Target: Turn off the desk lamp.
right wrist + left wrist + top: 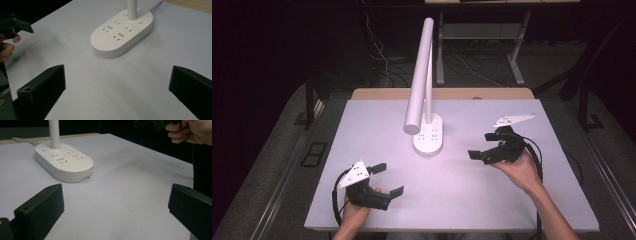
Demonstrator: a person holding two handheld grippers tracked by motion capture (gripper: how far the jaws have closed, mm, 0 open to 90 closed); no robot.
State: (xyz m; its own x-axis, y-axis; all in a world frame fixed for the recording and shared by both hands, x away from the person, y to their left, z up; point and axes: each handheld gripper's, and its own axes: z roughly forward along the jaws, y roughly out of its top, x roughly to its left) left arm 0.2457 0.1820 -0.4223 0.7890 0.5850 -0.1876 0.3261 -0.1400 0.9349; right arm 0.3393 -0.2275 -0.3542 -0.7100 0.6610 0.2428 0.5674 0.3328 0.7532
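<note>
Lamp head (419, 75) hides its post — cord runs off-frame.

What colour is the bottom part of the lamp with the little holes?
The lamp base is white, or slightly creamy; the right gripper view shows it best.

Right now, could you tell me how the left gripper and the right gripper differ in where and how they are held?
The left gripper sits near the table's front edge; the right gripper is farther in, nearer the lamp base. Left points right; right points left. Both are open, empty and face the base.
</note>
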